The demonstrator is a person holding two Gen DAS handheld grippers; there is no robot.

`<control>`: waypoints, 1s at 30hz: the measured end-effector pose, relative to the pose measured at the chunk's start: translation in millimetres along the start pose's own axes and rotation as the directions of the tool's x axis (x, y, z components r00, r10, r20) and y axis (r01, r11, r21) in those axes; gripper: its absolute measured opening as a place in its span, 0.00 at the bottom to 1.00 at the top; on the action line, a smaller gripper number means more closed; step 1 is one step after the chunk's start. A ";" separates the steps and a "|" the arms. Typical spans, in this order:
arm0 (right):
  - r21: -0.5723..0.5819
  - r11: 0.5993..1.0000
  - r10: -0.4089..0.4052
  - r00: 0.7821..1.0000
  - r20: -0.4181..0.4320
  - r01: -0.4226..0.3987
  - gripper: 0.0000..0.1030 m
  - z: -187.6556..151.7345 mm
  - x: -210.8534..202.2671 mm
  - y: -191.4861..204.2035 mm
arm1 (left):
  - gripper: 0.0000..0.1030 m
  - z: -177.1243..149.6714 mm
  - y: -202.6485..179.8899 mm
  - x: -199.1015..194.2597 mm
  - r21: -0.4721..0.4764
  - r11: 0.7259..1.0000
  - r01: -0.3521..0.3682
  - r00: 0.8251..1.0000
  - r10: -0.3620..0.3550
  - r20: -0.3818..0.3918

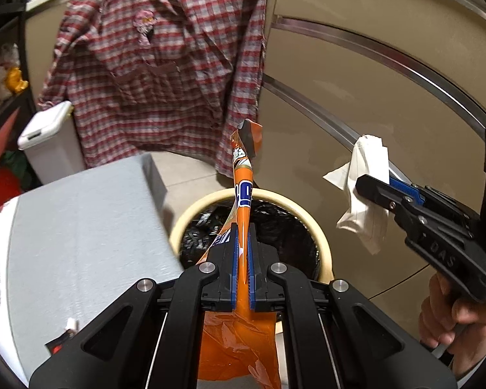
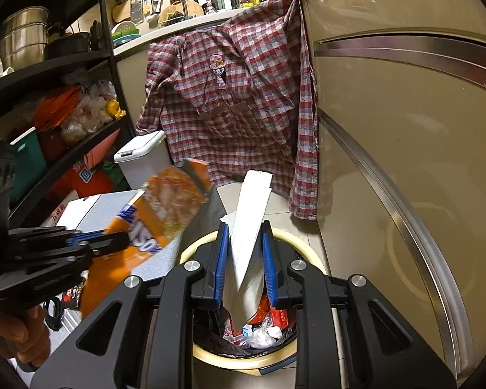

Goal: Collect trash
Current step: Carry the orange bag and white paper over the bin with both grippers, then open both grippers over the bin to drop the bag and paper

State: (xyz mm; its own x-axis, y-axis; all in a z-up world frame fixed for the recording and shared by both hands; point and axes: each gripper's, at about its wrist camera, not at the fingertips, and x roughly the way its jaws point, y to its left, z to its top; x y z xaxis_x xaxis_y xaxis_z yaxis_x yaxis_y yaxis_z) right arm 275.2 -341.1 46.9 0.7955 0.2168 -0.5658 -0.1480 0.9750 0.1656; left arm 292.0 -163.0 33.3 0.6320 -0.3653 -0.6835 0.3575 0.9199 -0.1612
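The left tool has its blue pads pressed together on an orange snack wrapper, which stands up out of the jaws and also hangs crumpled below them, right over the near rim of the round bin lined with a black bag. The right tool holds a folded white paper between its pads; the jaws stand partly spread, and it looks to be sitting loosely there, above the bin's mouth, where other trash already lies. Both pieces look very light and thin. The wrapper seems to be glossy film, soft and probably slippery, so it folds over at its far tip and will flutter rather than drop straight; pinching it across the flat middle, as now, seems the safest hold. The paper appears stiffer along its creases yet crushes easily, and it too is best gripped across its folded body, not by a loose corner. Neither is fragile. Since both would drift as they fall, letting go low and well inside the rim seems wise. A plaid shirt hangs on the cabinet at the far side, a grey box lies left.
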 end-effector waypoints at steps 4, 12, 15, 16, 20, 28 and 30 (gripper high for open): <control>0.006 1.000 0.000 1.000 -0.002 0.000 0.23 0.2 2.9 -2.3 | 0.04 3.8 -5.4 17.3 -0.004 1.000 0.021 1.000 -0.021 -0.019; 0.018 1.000 -0.001 1.000 -0.013 0.002 0.25 0.7 11.2 -6.7 | 0.04 14.6 -10.0 38.0 0.001 0.999 0.032 0.999 -0.032 -0.038; 0.021 1.000 -0.003 1.000 -0.014 0.004 0.27 0.8 12.7 -7.1 | 0.04 18.8 -8.6 43.9 -0.002 0.999 0.033 0.998 -0.034 -0.045; 0.022 1.000 -0.005 1.000 -0.015 0.005 0.29 0.6 13.3 -7.3 | 0.04 20.0 -7.8 46.1 -0.005 0.999 0.034 0.998 -0.035 -0.048; 0.029 0.999 -0.012 1.000 -0.017 0.013 0.34 1.3 15.2 -9.5 | 0.08 23.3 -4.0 55.4 -0.024 0.999 0.032 0.997 -0.033 -0.067; 0.052 0.999 -0.012 0.999 -0.030 0.013 0.44 1.4 18.9 -15.0 | 0.27 26.7 -0.2 58.4 -0.031 0.999 0.031 0.997 -0.033 -0.067; 0.053 0.999 -0.011 1.000 -0.029 0.013 0.44 1.8 19.1 -15.3 | 0.27 26.3 0.5 57.6 -0.040 0.999 0.032 0.997 -0.035 -0.069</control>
State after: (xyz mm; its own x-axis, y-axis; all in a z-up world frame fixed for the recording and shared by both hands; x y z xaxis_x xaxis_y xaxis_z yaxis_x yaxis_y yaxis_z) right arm 293.7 -352.0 35.0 0.7797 0.2070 -0.5909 -0.1064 0.9738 0.2008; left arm 346.8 -187.4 12.6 0.5702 -0.3867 -0.7249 0.3497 0.9126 -0.2118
